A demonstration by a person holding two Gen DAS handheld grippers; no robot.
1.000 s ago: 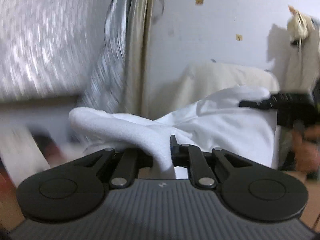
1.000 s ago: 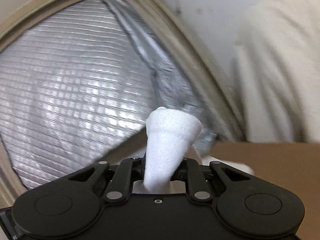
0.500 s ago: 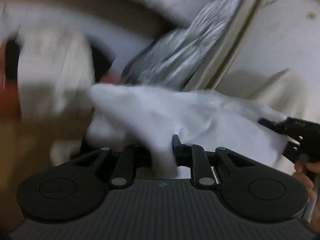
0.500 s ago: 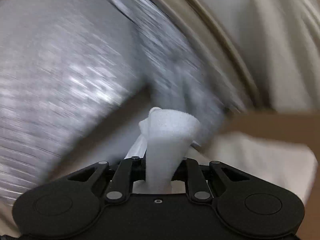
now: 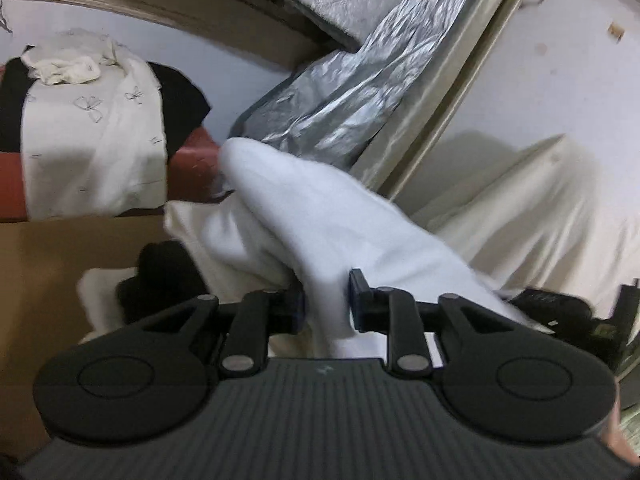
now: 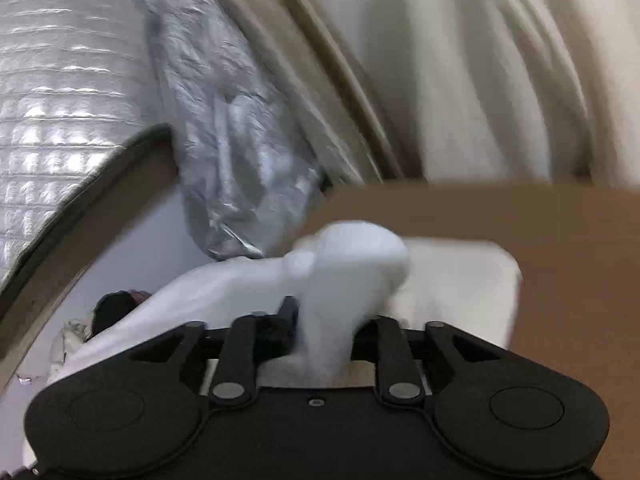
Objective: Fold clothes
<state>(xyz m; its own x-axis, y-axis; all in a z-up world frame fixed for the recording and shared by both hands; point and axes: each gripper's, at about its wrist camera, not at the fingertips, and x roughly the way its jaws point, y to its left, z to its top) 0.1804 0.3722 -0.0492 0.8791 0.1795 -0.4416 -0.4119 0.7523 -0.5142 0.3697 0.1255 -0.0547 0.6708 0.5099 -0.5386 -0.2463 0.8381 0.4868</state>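
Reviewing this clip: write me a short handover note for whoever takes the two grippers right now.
Left gripper: jaws opening, a bunched fold of the white garment between them.
Right gripper: jaws opening too, another bunch of the same garment between them.
The garment hangs between both grippers over the brown cardboard surface; a pale folded cloth lies beneath it.
Done: garment brought low over the surface.
Left: likely let go, smooth it, finish the folds. A cream cloth lies draped behind, apparently untouched.
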